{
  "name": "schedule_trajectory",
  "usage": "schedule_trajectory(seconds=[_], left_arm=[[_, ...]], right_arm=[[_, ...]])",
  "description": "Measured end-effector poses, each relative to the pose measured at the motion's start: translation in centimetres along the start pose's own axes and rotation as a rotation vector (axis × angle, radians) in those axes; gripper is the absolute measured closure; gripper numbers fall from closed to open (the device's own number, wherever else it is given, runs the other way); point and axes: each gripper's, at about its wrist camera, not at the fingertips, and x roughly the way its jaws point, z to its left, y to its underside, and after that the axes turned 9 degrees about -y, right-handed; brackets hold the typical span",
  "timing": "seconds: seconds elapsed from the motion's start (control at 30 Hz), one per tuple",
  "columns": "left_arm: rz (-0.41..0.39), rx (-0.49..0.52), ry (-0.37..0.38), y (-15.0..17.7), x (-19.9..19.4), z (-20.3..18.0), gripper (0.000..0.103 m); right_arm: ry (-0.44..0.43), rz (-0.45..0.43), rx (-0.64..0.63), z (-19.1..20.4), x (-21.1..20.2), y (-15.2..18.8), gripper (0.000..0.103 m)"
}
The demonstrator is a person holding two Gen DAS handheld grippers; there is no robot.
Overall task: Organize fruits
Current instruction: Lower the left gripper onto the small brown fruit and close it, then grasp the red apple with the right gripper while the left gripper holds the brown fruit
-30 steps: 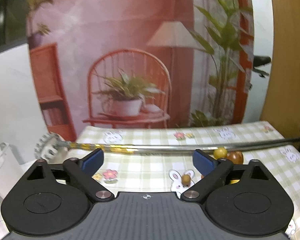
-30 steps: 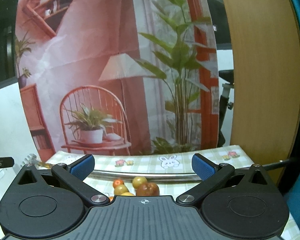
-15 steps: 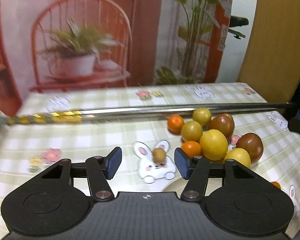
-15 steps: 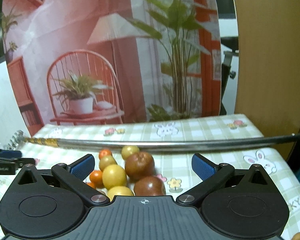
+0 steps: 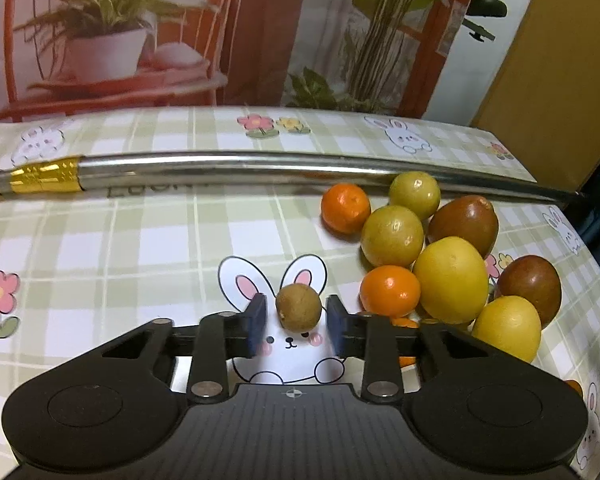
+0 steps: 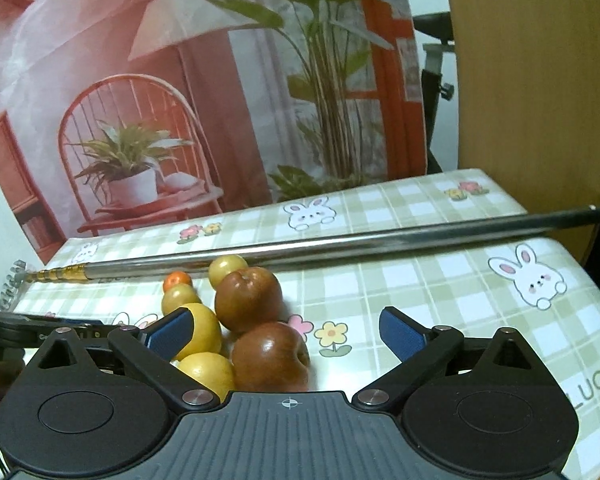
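While the left tongs (image 5: 293, 322) close around a small round brown fruit (image 5: 299, 307) on the checked table (image 5: 140, 248), pads not yet pressing, the right tongs (image 6: 286, 330) hang released, narrowing slightly, over two red-brown apples (image 6: 270, 356)

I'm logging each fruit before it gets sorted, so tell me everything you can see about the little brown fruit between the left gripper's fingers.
The brown fruit is small, round, dull tan-brown with a rough, matte skin and a dark spot low on its left side. It sits alone on the tablecloth, over a printed rabbit, left of the fruit pile and apart from it. The left gripper has its blue-padded jaws on either side and is closing; narrow gaps still show, so no pad presses it yet. It is far smaller than the nearby orange.
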Motion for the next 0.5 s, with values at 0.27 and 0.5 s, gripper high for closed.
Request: schedule_trajectory(seconds=[0.27,0.5], left_arm=[[-0.007,0.013,-0.001,0.0,0.5,-0.5,0.076],[-0.06,-0.006,0.018,0.1,-2.1,-0.6,0.076]], right_arm=[[-0.007,0.025,0.016,-0.2,1.0,0.4,0.005],[0.004,0.033,0.035,-0.7,1.1,0.7,0.006]])
